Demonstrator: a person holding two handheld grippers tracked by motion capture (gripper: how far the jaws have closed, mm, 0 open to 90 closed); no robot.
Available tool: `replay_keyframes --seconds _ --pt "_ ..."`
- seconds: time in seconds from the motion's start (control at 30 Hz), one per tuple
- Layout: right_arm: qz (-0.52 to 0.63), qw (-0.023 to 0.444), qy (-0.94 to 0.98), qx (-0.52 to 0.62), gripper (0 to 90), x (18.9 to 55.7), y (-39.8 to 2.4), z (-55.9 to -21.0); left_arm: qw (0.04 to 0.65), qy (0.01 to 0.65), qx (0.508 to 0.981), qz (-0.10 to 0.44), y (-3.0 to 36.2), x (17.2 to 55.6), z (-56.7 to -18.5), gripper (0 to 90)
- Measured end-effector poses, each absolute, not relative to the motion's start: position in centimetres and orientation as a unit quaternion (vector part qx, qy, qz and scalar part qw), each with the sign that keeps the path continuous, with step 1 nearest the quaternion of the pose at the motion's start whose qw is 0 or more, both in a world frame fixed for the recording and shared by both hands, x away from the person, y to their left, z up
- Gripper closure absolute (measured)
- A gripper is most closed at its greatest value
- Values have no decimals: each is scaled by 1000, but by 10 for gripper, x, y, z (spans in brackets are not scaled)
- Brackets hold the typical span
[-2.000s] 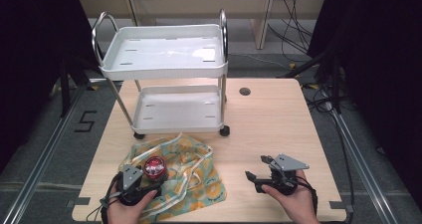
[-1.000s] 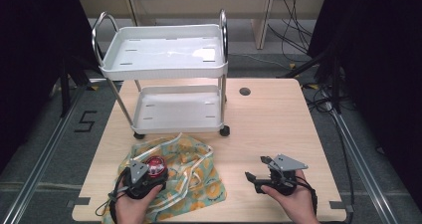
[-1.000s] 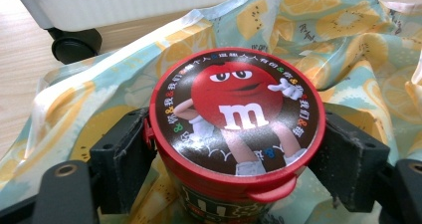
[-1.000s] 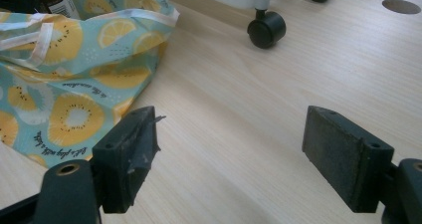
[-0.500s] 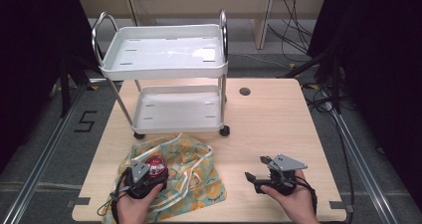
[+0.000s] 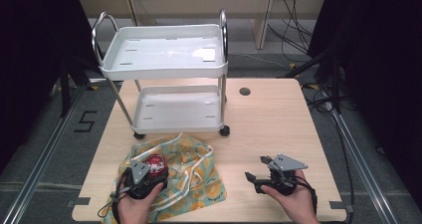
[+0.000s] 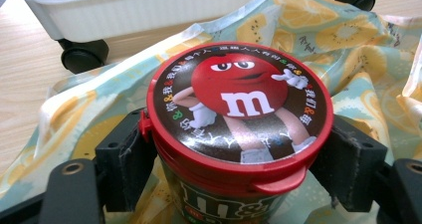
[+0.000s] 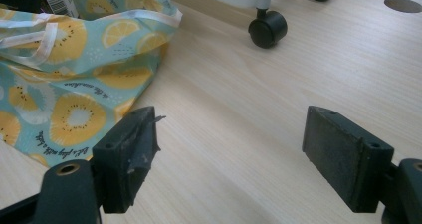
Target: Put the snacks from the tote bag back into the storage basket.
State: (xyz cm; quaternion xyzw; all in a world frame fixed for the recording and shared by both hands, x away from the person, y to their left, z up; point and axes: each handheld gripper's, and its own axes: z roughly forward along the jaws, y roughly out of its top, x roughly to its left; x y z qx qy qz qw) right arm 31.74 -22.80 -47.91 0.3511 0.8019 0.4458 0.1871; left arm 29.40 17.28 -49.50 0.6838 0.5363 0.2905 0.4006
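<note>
The left tool (image 7: pixel 234 184) is pinching a red-lidded candy tub (image 7: pixel 238 109) between its two jaws, just under the lid rim, and the tub is sitting over a lemon-print cloth bag (image 6: pixel 199 176) at the near left of the counter (image 6: pixel 278 129). The jaws are pressing on the round wall from opposite sides, so the tub is likely to twist or slide out if the hand tilts or the squeeze eases; the lid's small tab is also facing the camera, and a jaw riding up against the rim could pop it. The bag's loose white straps (image 6: pixel 196 159) are lying close to the tub and could be snagging on it as it travels. The right tool (image 8: pixel 234 154) is hovering with its jaws spread wide, gripping nothing, just above bare wood beside the bag. The counter is pale wood with a round cable hole (image 6: pixel 244 91) toward the far side. A white two-tier cart (image 6: pixel 164 59) on black castors is standing on it beyond the bag, both trays bare. Beyond that, dark curtains are flanking the scene, cables are trailing on grey floor, and a "5" (image 6: pixel 85 120) is marking the floor at left.
</note>
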Motion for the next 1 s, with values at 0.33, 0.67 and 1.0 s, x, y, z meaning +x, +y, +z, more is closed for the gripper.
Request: replay_keyframes --seconds 0.33,0.67,1.0 --pt "445 178 800 361 226 315 -227 -479 406 537 678 295 173 292 -491 238" --pt "444 177 800 362 226 315 -227 -478 409 536 675 299 174 292 -490 239" --pt "448 189 800 351 226 317 -229 -478 413 536 670 305 175 291 -488 241"
